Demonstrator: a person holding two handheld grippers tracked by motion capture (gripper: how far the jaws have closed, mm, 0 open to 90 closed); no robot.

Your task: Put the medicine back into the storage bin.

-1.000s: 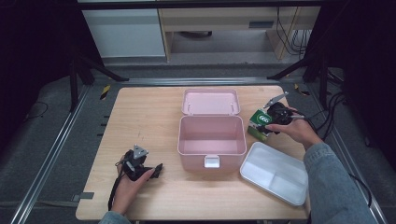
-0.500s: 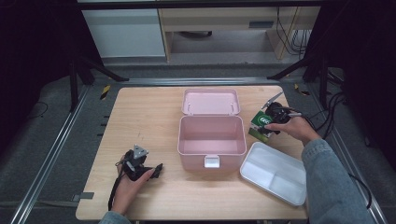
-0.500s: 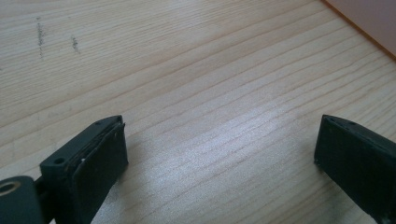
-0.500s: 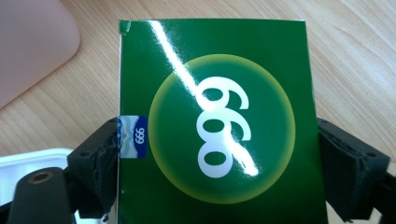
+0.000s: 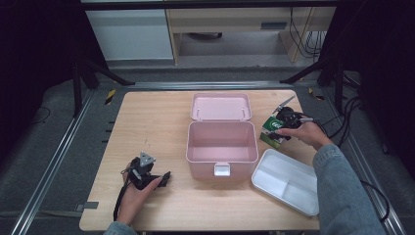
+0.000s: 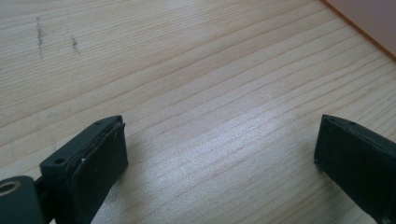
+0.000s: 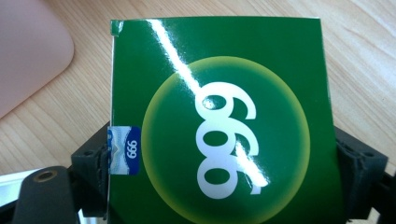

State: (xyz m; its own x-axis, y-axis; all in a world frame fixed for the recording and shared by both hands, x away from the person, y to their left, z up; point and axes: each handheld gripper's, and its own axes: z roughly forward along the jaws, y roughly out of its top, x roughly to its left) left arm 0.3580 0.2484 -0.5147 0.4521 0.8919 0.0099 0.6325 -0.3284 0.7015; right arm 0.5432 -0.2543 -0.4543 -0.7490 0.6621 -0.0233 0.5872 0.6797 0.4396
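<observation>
Item: right gripper (image 7: 224,186), jaws set against both side edges of a green box (image 7: 219,126); I judged it gripped, held face-up so I could carry it to the open pink case (image 5: 222,142). In the high view the box (image 5: 272,129) sat right of centre, just beside the case wall and above the white tray (image 5: 288,182). Finish: glossy green, pale disc, white "999" numerals, small blue seal on its left edge. Left gripper (image 6: 219,154): jaws wide apart, nothing between them, parked over bare table (image 6: 187,70) at lower left.
</observation>
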